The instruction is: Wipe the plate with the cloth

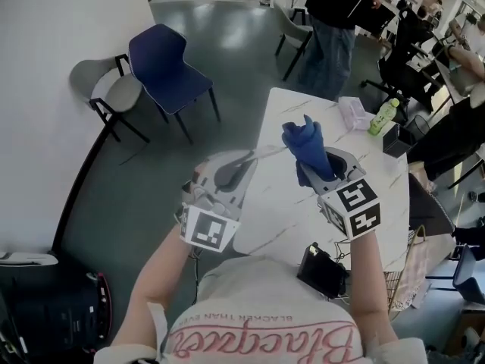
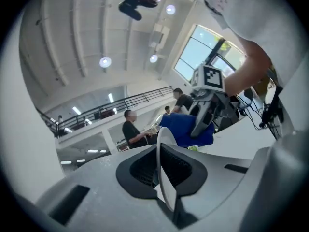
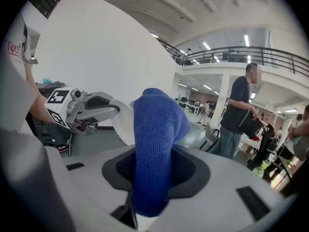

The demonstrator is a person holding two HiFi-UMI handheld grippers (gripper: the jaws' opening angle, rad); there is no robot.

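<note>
— Right gripper [image 3: 149, 175] first: its jaws are clenched on the blue cloth [image 3: 155, 139], which stands up out of them in a bunched roll.

— And the other one?

— Left gripper [image 2: 163, 170] has its jaws nearly together, pinching the rim of the white plate [image 2: 165, 146], which is edge-on to that gripper's camera.

— Do the two meet?

— They're close. From the head view the plate's far rim comes right up beside the cloth, but I can't tell whether they touch. Both are held in the air over the marbled table [image 1: 276, 203], resting on nothing.

— So how far along is it?

— Both things are in hand, so I'd say the pick-up is done. The wiping itself looks not yet done, or barely begun. Nothing on the plate shows whether it is clean.
</note>
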